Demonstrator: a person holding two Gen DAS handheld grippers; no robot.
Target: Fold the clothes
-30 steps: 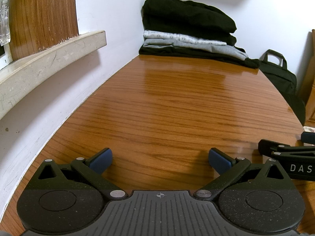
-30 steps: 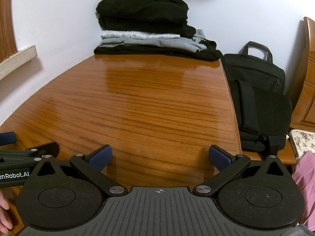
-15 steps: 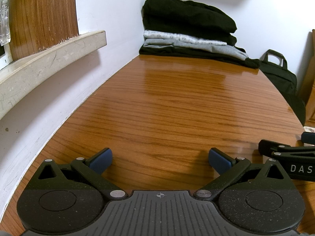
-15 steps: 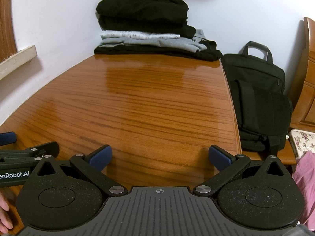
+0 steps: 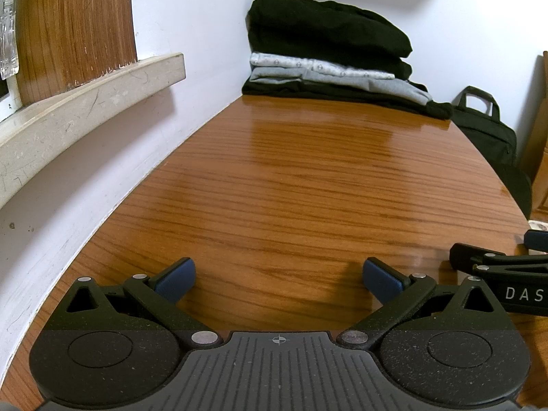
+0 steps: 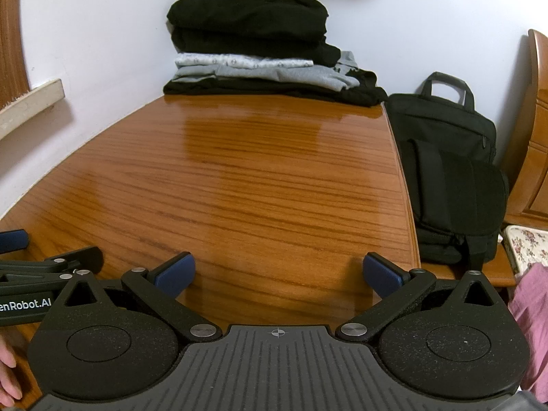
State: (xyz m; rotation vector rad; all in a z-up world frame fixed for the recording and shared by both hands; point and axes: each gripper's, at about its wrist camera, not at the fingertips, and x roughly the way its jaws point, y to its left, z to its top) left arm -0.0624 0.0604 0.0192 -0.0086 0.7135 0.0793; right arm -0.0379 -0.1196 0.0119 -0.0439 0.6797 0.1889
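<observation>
A stack of folded clothes (image 5: 328,58) (image 6: 260,48), black garments with grey ones between, sits at the far end of the wooden table (image 5: 308,185) (image 6: 257,178) against the wall. My left gripper (image 5: 279,279) rests low over the near end of the table, open, nothing between its blue pads. Beside it, my right gripper (image 6: 279,277) is also open and holds nothing. Each gripper shows at the edge of the other's view. No garment lies near either gripper.
A white wall with a stone ledge (image 5: 85,102) runs along the table's left side. A black bag (image 6: 452,171) stands off the right edge next to wooden furniture (image 6: 534,130). A floral cushion (image 6: 527,246) and a pink sleeve (image 6: 531,315) are at the right.
</observation>
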